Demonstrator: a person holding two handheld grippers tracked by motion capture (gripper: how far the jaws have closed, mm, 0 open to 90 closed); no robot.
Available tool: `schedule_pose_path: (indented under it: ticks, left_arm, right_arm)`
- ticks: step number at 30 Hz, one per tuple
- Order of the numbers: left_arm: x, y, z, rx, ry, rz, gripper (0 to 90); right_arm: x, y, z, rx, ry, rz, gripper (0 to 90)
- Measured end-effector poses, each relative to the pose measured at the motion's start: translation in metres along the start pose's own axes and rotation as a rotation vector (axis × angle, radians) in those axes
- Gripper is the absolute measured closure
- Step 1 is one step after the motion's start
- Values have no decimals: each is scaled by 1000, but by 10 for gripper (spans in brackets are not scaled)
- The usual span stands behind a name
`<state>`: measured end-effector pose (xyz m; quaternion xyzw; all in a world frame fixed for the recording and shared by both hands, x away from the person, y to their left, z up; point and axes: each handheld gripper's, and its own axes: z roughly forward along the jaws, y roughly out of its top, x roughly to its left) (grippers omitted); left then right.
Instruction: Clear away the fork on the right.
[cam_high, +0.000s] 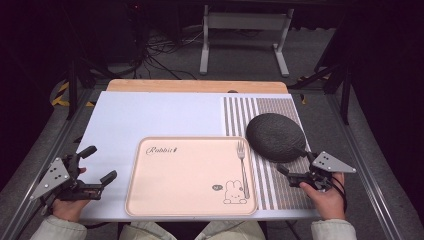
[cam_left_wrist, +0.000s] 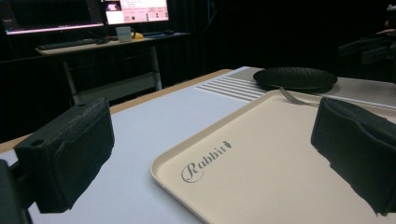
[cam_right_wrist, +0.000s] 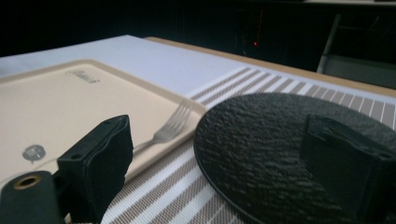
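Note:
A beige tray (cam_high: 190, 175) printed with "Rabbit" and a small rabbit lies at the table's front centre. Along its right side rests a silver fork (cam_high: 243, 165), tines pointing away. To the right, on a striped placemat (cam_high: 280, 115), sits a round black textured plate (cam_high: 275, 136). My left gripper (cam_high: 97, 164) is open at the front left, a little left of the tray (cam_left_wrist: 261, 168), with nothing between its pads. My right gripper (cam_high: 295, 161) is open at the plate's near edge; in its view the plate (cam_right_wrist: 275, 149) lies between the pads and the fork (cam_right_wrist: 170, 127) is to the left.
A white mat (cam_high: 150, 115) covers the wooden table (cam_high: 195, 86). Metal rails run along both table sides. Beyond the far edge stand a white table frame (cam_high: 245, 35) and floor cables. A desk with lit monitors (cam_left_wrist: 93, 18) is visible in the left gripper view.

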<state>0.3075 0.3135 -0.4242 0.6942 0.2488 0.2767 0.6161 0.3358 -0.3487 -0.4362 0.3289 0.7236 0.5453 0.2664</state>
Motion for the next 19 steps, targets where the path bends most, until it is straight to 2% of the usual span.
schedule_pose_path:
  ticks: [4, 8, 19]
  left_arm:
    - [1, -1, 0, 1, 0, -5, 2]
    - [1, -1, 0, 2, -4, -3, 2]
    - [1, 0, 0, 3, -3, -12, 1]
  right_arm:
    - [-1, -7, 1, 26, -16, 23, 106]
    - [-2, -8, 0, 13, -25, 37, 100]
    - [0, -7, -1, 20, -16, 19, 98]
